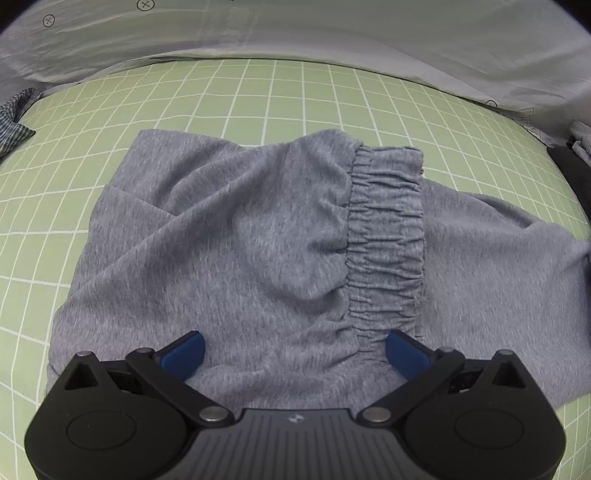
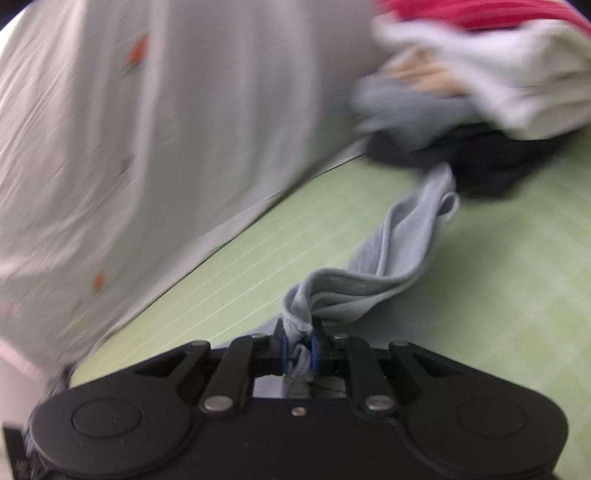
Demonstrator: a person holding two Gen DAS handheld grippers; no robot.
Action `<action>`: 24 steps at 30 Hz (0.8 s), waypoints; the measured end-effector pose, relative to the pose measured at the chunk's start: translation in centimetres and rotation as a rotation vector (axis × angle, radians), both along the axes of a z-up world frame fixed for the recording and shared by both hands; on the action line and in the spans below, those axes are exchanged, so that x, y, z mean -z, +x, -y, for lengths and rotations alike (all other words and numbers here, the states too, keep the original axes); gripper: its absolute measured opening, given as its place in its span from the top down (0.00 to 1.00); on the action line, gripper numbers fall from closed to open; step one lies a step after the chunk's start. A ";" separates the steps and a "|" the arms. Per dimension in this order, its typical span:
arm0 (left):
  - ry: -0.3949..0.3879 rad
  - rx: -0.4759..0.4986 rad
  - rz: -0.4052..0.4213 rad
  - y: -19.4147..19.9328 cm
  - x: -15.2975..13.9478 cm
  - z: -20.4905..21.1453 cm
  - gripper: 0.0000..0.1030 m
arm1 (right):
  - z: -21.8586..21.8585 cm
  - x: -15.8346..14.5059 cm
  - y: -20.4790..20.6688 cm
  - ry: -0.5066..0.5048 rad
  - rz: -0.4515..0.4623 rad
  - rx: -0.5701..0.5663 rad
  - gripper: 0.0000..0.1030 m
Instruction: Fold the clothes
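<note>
Grey sweatpants lie on the green checked sheet, their gathered waistband folded over toward the right. My left gripper hovers over the near part of the pants, blue pads wide apart, nothing between them. In the right wrist view, my right gripper is shut on a bunched edge of the grey fabric, which trails away as a lifted strip over the sheet. That view is blurred.
White bedding rises behind the sheet. A plaid garment lies at the far left. A pile of clothes, white, red and dark, sits at the far right of the sheet.
</note>
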State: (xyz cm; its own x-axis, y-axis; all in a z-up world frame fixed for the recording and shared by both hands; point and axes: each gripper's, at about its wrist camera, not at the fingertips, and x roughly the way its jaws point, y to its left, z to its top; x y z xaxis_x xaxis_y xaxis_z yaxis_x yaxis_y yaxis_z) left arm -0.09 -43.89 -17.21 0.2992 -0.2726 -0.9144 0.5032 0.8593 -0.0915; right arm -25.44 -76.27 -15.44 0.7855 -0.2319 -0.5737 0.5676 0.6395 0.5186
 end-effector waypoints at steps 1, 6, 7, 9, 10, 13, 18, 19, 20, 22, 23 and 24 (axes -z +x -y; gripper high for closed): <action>-0.001 0.002 0.001 0.0 0.0 0.0 0.00 | -0.9 0.2 1.3 -0.010 -0.027 -0.053 0.89; -0.007 0.010 0.006 0.0 0.1 0.1 0.00 | -5.3 0.5 5.8 -0.067 -0.107 -0.291 0.90; -0.007 0.011 0.007 0.0 0.1 0.1 0.00 | -6.3 0.4 6.5 -0.082 -0.113 -0.337 0.90; -0.007 0.013 0.007 0.0 0.1 0.1 0.00 | -8.0 0.3 7.7 -0.121 -0.151 -0.418 0.90; -0.006 0.015 0.006 0.1 0.1 0.1 0.00 | -8.7 0.7 8.3 -0.141 -0.192 -0.446 0.89; -0.004 0.014 0.003 0.1 0.0 0.0 0.00 | -10.3 1.5 9.5 -0.189 -0.288 -0.509 0.85; -0.018 -0.010 0.026 -0.3 0.0 -0.2 0.00 | -10.3 -0.3 9.6 -0.245 -0.243 -0.447 0.48; -0.018 -0.014 0.028 -0.4 0.0 -0.2 0.00 | -10.3 -0.6 10.0 -0.264 -0.245 -0.432 0.47; -0.018 -0.018 0.031 -0.4 0.0 -0.1 0.00 | -10.1 -0.7 10.5 -0.277 -0.254 -0.413 0.46; -0.014 -0.015 0.029 -0.4 0.0 0.0 0.00 | -9.7 -0.5 11.5 -0.286 -0.281 -0.369 0.45; -0.014 -0.011 0.030 -0.4 0.0 -0.1 0.00 | -9.5 -0.3 11.9 -0.280 -0.295 -0.343 0.44; -0.015 -0.007 0.031 -0.4 0.0 -0.1 0.00 | -9.2 -0.1 12.4 -0.273 -0.310 -0.317 0.43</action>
